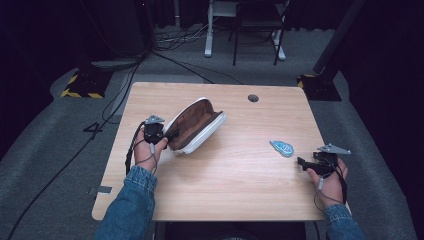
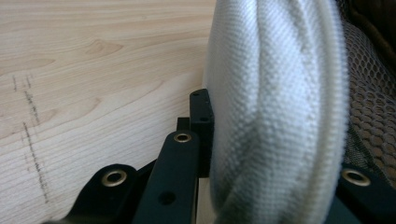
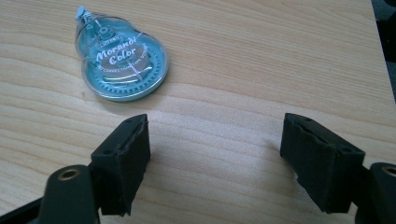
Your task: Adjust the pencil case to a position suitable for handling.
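Observation:
A white pencil case (image 1: pixel 195 125) with a brown mesh lining lies open on its side, left of the table's middle. My left gripper (image 1: pixel 163 135) is shut on its near end. In the left gripper view the case's white fabric rim (image 2: pixel 275 93) is pinched between the black jaws. A teal correction tape dispenser (image 1: pixel 282 148) lies flat at the right of the table. My right gripper (image 1: pixel 303 164) rests just behind it, open, jaws pointing left. In the right gripper view the dispenser (image 3: pixel 122 60) lies ahead of the left jaw, and nothing is between the jaws of the right gripper (image 3: pixel 217 140).
The wooden table (image 1: pixel 240 185) has a round cable hole (image 1: pixel 253 98) near its far edge. Behind the table are cables on the grey floor (image 1: pixel 175 37), white desk legs (image 1: pixel 209 30) and a dark chair (image 1: pixel 255 30). Black stand bases sit at both far corners.

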The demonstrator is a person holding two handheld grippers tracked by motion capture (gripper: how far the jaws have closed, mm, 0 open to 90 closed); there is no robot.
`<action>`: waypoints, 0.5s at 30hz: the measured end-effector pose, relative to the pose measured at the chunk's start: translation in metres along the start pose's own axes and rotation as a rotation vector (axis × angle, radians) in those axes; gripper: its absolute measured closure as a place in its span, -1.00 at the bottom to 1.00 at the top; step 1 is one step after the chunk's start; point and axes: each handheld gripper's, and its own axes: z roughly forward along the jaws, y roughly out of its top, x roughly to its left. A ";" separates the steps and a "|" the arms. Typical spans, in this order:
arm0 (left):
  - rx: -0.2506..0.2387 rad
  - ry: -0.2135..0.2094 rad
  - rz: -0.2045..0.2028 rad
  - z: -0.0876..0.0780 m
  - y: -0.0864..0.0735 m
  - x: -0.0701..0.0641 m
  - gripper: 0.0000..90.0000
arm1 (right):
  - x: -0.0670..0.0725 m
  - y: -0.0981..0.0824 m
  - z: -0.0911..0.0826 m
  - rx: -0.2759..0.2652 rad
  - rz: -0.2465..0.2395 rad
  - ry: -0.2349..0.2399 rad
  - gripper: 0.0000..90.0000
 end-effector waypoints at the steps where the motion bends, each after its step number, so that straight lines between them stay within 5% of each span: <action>1: -0.003 -0.004 0.002 -0.001 0.001 -0.002 0.89 | 0.000 0.000 0.000 0.000 0.000 0.000 -0.46; 9: -0.001 -0.050 0.026 -0.009 0.004 -0.018 0.89 | 0.000 0.000 0.000 0.000 0.000 0.000 -0.46; 15: 0.011 -0.079 0.082 -0.015 0.010 -0.035 0.89 | 0.000 0.000 0.000 0.000 0.000 0.000 -0.46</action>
